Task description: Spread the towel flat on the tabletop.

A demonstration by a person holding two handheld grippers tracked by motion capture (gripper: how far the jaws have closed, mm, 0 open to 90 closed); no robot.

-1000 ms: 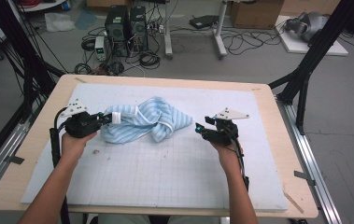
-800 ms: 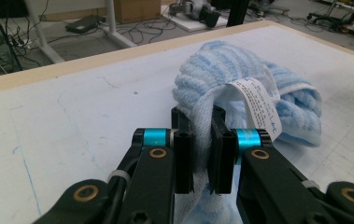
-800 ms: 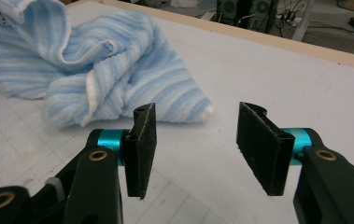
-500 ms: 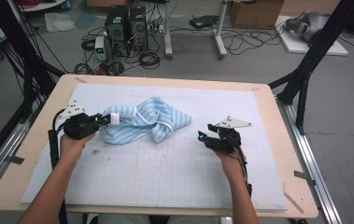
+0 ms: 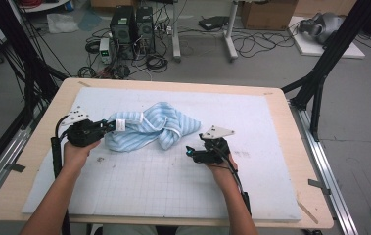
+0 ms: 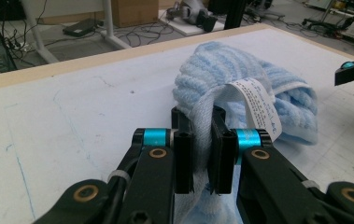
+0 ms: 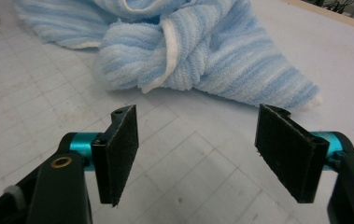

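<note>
Blue striped towel (image 5: 149, 128) lies bunched at the mat's (image 5: 271, 196) centre. Left gripper (image 6: 202, 161) pinches its hem; right gripper (image 7: 202, 149), jaws just opening, empty, probably must reach toward 10 o'clock for another corner.

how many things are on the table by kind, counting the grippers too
striped blue towel: 1, knotted, with a white care label
white grid mat: 1
grippers: 2, the left gripper shut on the towel, the right gripper open, jaws just widened, nothing between them
total: 4
</note>
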